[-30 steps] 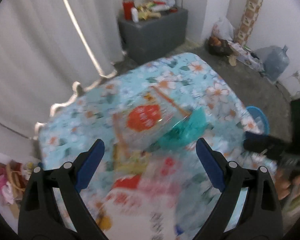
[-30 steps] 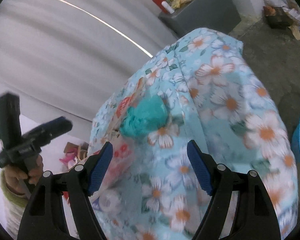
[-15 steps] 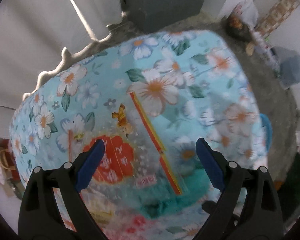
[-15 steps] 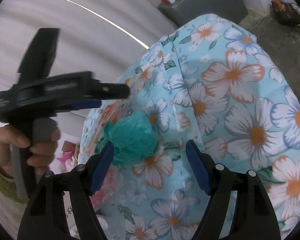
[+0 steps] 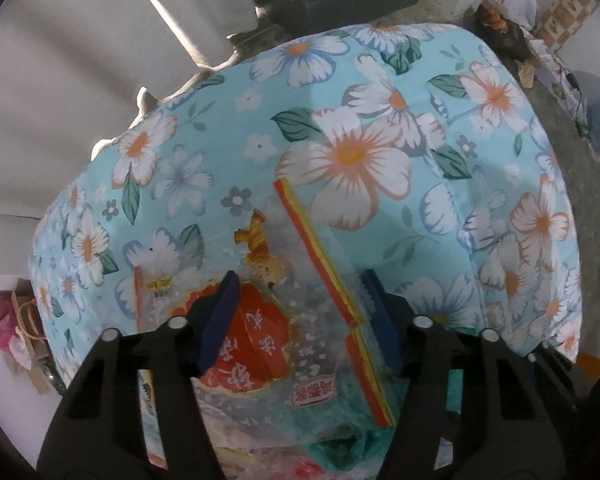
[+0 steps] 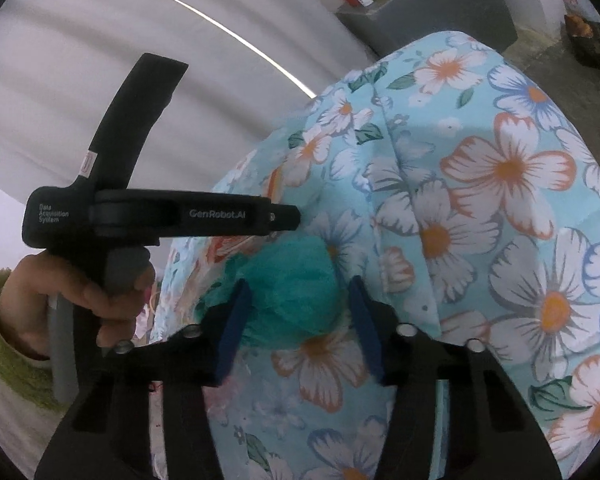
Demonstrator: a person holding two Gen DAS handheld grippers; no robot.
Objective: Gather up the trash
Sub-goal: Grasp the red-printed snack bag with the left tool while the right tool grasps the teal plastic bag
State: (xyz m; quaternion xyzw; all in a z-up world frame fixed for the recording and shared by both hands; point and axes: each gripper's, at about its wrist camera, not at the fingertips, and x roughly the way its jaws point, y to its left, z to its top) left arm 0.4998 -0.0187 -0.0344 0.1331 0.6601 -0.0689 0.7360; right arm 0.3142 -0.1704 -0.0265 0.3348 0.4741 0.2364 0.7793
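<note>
While our left tongs [image 5: 298, 312] point down over the clear crinkled plastic wrapper with the red printed patch [image 5: 268, 336] on the flower-patterned blue bench [image 5: 380, 128], their jaws have just been closing and stand half-open astride it. Our right tongs [image 6: 296, 320], also just closing, straddle the crumpled teal plastic wad [image 6: 288, 280]; we cannot tell whether the pads press it.

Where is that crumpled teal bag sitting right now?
In the right wrist view, the teal bag lies on the flowered tablecloth, between the blue pads of the right gripper, beside the clear printed wrapper under the left gripper.
</note>
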